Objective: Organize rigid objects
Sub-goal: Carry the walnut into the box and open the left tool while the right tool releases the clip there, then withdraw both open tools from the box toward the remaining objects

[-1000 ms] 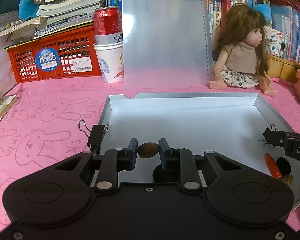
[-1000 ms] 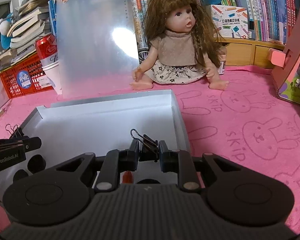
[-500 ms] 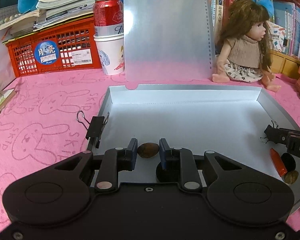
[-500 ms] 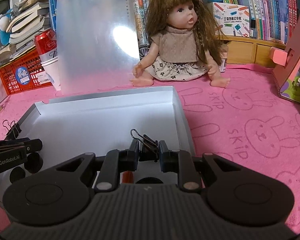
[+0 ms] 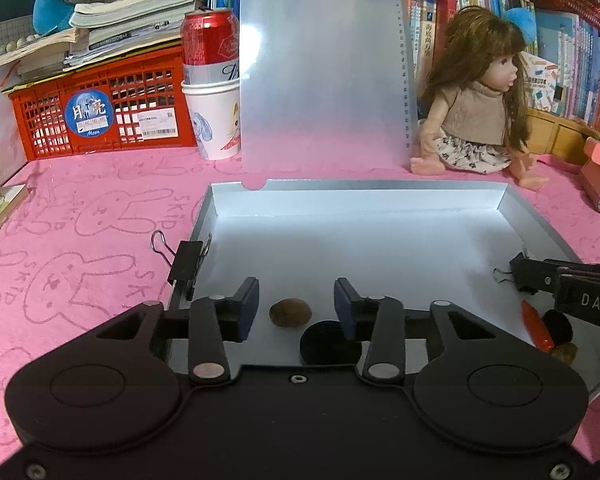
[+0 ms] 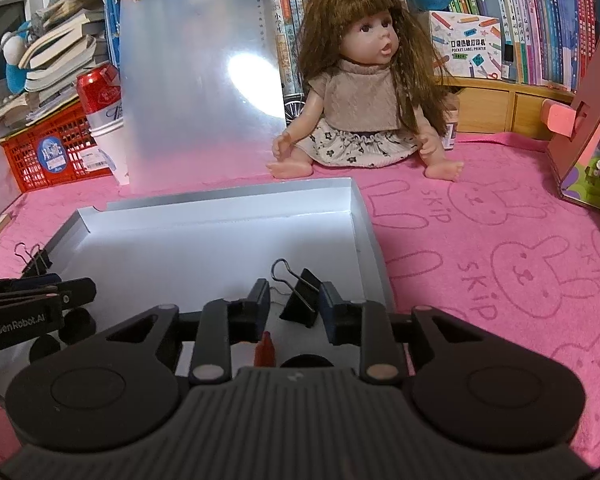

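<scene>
A shallow silver tray (image 5: pixel 380 194) lies on the pink cloth. My left gripper (image 5: pixel 296 306) is open over its near left part, with a brown nut (image 5: pixel 290 312) lying free between the fingers beside a black disc (image 5: pixel 324 346). My right gripper (image 6: pixel 294 306) is open over the tray's near right part (image 6: pixel 364 216), with a black binder clip (image 6: pixel 300 294) resting loose between its fingers. A red crayon-like piece (image 6: pixel 265 350), another black disc (image 5: pixel 558 325) and a second nut (image 5: pixel 566 353) lie in the tray. Another binder clip (image 5: pixel 184 262) sits on the tray's left rim.
A clear clipboard (image 5: pixel 320 64) stands behind the tray. A doll (image 6: pixel 364 96) sits at the back right. A red basket (image 5: pixel 96 112) with books, a can in a paper cup (image 5: pixel 212 80), bookshelves and a pink box (image 6: pixel 584 120) ring the cloth.
Both grippers have opened. The left let go of the brown nut and the right let go of the black binder clip; both now lie in the tray.
</scene>
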A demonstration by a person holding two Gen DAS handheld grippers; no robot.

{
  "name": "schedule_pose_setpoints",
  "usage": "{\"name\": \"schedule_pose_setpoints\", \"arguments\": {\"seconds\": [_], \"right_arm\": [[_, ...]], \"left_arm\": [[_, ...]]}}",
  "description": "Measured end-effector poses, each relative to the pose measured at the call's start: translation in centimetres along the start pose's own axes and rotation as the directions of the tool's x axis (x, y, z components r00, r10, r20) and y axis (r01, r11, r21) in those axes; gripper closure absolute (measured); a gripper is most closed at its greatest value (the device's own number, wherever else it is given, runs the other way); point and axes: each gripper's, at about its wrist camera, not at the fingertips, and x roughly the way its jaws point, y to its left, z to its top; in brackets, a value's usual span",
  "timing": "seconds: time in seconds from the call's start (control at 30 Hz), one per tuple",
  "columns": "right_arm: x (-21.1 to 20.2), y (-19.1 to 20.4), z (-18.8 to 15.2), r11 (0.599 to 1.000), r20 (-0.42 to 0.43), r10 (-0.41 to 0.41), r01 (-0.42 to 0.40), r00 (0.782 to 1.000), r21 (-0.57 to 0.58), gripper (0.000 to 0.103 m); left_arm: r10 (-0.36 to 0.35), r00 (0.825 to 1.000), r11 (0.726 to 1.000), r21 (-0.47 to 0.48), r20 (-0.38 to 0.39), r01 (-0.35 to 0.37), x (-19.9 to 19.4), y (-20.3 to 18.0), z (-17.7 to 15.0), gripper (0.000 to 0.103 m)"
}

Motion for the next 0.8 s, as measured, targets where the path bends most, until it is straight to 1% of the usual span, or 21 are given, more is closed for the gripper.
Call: {"name": "schedule_pose_setpoints", "arguments": {"seconds": [0.13, 0.17, 0.3, 0.53, 0.67, 0.8], "right_arm": [[-0.8, 0.2, 0.1, 1.0, 0.016, 0.01, -0.01, 1.0, -0.008, 0.046], [-1.0, 0.3, 0.1, 1.0, 0.02, 0.013, -0.013, 1.0, -0.013, 0.044], [-2.0, 0.5, 0.1, 0.999, 0.036, 0.022, -0.021, 0.999, -0.033, 0.039], [-4.1, 0.8, -0.3, 0.998, 0.063, 0.041, -0.037, 0.997, -0.059, 0.028], [-5.6, 1.1, -0.8, 0.995, 0.083, 0.062, -0.055, 0.995, -0.083, 0.025], [-7.1, 1.4, -1.4, 0.991, 0.097, 0.085, -0.075, 0.992, -0.11, 0.023]], "left_arm": [[0.003, 1.0, 1.0, 0.013, 0.01, -0.003, -0.9, -0.2, 0.0, 0.055], [0.002, 1.0, 1.0, 0.018, 0.012, -0.002, -1.2, -0.2, -0.1, 0.052], [-0.01, 1.0, 1.0, 0.026, 0.025, 0.009, -2.4, -0.3, -0.4, 0.047], [-0.039, 0.999, 0.999, 0.02, 0.037, 0.038, -4.8, -0.1, -1.0, 0.04], [-0.051, 0.997, 0.998, 0.036, 0.049, 0.05, -6.4, -0.2, -1.6, 0.038], [-0.075, 0.996, 0.996, 0.047, 0.056, 0.072, -7.8, -0.4, -2.4, 0.037]]}}
